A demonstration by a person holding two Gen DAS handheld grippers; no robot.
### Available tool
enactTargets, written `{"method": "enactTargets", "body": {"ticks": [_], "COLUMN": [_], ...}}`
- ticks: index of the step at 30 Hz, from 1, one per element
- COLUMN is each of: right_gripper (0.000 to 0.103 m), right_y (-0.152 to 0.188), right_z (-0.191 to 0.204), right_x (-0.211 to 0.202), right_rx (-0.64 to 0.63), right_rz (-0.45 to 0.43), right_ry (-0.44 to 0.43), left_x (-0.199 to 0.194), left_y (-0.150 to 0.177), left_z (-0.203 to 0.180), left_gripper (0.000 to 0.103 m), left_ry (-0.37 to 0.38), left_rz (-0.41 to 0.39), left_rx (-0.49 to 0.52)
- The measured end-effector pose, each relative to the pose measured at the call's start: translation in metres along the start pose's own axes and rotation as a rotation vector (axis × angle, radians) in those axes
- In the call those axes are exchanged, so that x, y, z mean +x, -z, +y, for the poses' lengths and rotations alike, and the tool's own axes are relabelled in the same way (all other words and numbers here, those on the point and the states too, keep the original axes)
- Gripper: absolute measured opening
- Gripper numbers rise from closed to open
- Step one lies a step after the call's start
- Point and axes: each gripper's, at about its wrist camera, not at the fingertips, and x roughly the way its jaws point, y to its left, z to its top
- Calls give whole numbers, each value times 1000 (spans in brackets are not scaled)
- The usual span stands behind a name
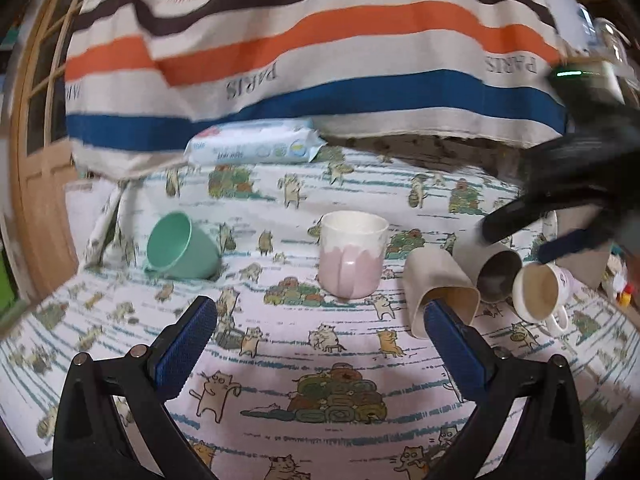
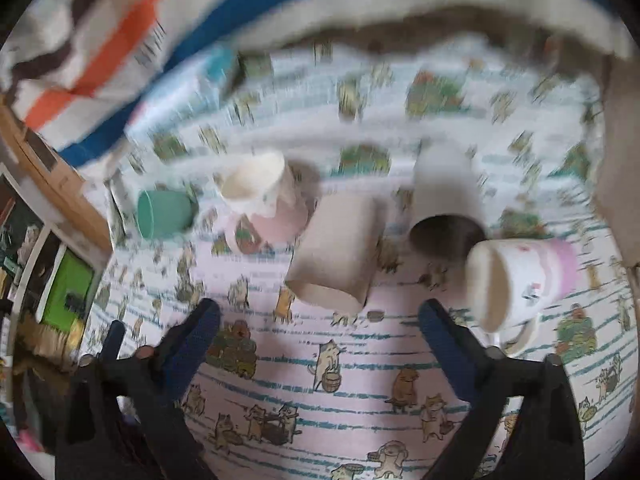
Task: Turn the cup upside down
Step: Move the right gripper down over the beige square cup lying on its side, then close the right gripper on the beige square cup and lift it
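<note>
Several cups stand or lie on a cat-print cloth (image 1: 320, 356). A pink and white cup (image 1: 352, 258) stands upright in the middle; it also shows in the right wrist view (image 2: 264, 204). A green cup (image 1: 180, 248) lies on its side at the left. A beige cup (image 1: 440, 290), a grey cup (image 1: 496, 268) and a white mug (image 1: 540, 292) lie on their sides at the right. My left gripper (image 1: 320, 316) is open and empty, in front of the pink cup. My right gripper (image 2: 320, 316) is open and empty, just short of the beige cup (image 2: 340, 252); it shows blurred at the right of the left wrist view (image 1: 516, 232).
A wet-wipes pack (image 1: 256, 146) lies at the back of the cloth. A striped cloth (image 1: 320, 40) hangs behind it. A wooden door frame (image 1: 36, 160) stands at the left. The grey cup (image 2: 444, 204) and white mug (image 2: 516, 280) lie right of my right gripper.
</note>
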Motion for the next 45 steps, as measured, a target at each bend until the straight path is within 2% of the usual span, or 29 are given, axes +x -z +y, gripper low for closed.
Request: {"method": "enactTargets", "body": {"ticks": [1, 3, 11, 14, 19, 25, 28, 30, 33, 39, 43, 45], "right_gripper": [87, 87, 87, 87, 88, 88, 88, 88, 74, 72, 72, 72], "right_y": [-9, -23, -52, -58, -66, -69, -70, -70, -71, -66, -54, -46], "right_z": [-2, -4, -3, -12, -5, 5, -2, -6, -7, 6, 6, 9], "right_x": [10, 23, 74, 95, 101, 127, 135, 132, 128, 116, 91, 77], "right_rx": [19, 44, 58, 101, 89, 91, 122, 120, 100, 34, -30, -52], "right_rz": [60, 125, 253, 294, 265, 309, 329, 307, 288, 233, 172, 158], "right_ry": [3, 38, 174, 155, 164, 197, 157, 164, 139, 115, 177, 165], "left_x": [-2, -2, 7, 7, 7, 10, 10, 11, 10, 10, 3, 4], "left_y": [0, -1, -1, -1, 0, 0, 0, -1, 0, 0, 0, 0], "left_z": [-1, -2, 5, 5, 4, 5, 4, 3, 3, 5, 9, 8], "left_gripper": [103, 103, 103, 103, 103, 103, 103, 103, 103, 103, 103, 103], "left_ry": [-1, 2, -36, -41, -45, -55, -56, -57, -57, -66, -123, -124], "left_rz": [-10, -14, 29, 28, 33, 50, 50, 50, 49, 46, 12, 18], "left_rx": [7, 9, -24, -25, -20, -25, -21, -18, -18, -25, -49, -38]}}
